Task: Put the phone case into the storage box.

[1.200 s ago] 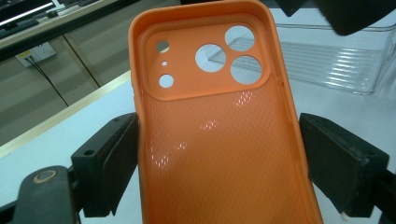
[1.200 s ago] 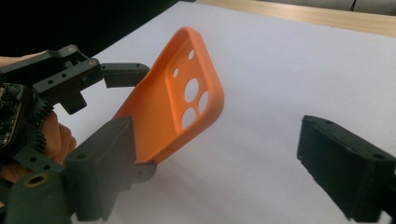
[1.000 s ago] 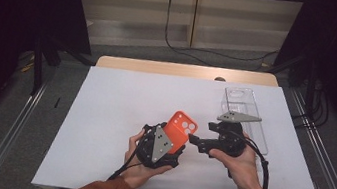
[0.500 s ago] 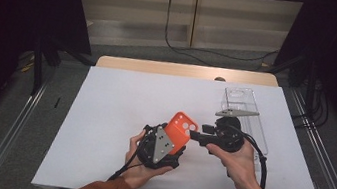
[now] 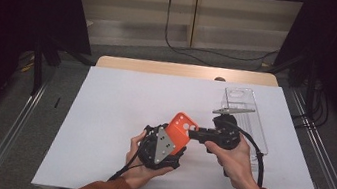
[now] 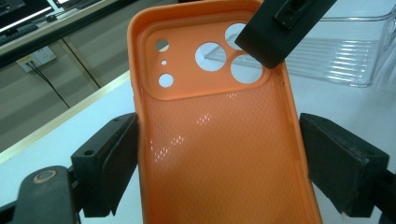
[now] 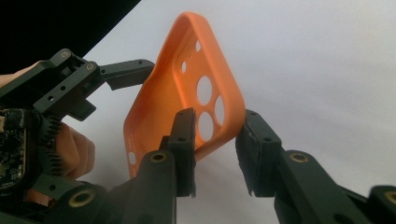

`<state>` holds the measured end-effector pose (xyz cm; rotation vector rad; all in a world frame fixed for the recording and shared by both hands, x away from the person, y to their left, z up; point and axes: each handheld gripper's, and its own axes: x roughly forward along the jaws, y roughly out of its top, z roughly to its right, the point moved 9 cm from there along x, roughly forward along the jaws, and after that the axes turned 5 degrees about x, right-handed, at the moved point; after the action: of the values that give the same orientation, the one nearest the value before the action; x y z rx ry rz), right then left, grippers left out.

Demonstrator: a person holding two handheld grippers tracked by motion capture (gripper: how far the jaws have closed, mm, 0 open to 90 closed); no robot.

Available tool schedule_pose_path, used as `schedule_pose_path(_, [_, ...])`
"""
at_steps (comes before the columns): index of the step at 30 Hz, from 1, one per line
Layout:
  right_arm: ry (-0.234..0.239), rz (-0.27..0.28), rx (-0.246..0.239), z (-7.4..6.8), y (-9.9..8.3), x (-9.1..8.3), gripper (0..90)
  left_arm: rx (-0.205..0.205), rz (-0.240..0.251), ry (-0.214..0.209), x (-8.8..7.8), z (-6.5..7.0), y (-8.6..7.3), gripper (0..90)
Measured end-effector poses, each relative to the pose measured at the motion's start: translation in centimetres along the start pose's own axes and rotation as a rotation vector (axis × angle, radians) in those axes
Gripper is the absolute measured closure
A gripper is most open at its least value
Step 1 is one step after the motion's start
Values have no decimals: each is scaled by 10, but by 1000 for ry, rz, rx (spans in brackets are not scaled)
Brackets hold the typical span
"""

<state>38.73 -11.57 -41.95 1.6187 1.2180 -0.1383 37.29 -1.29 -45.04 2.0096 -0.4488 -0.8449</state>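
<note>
An orange phone case [image 5: 179, 126] stands tilted above the white table sheet [image 5: 118, 112], its inside facing the left gripper view. My left gripper [image 5: 175, 138] is shut on it, one jaw on each long edge [image 6: 219, 158]. My right gripper [image 5: 193, 134] comes in from the right at the corner by the camera holes. Its jaws have just been closing with that corner between them. In the right gripper view one pad [image 7: 185, 135] lies inside the case [image 7: 163, 107] and the other against the outer rim, gripping it [image 7: 215, 149].
A clear plastic tray [image 5: 250, 111] lies at the right rear of the sheet, just behind my right hand; it shows as ribbed plastic [image 6: 336, 51] in the left gripper view. The table's wooden far edge [image 5: 185, 70] and metal side rails border the sheet.
My right gripper has shifted left to the case and its jaws have narrowed around the corner by the camera holes. The left gripper and the case have stayed put.
</note>
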Motion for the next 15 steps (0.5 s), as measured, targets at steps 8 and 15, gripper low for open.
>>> schedule_pose_path(8, [21, 6, 41, -2, 2, 1, 723, -9, 0, 6, 1, -1, -1, 150])
schedule_pose_path(15, [30, -6, 78, -2, 2, -1, 759, -12, -4, 7, 4, -1, -1, 150])
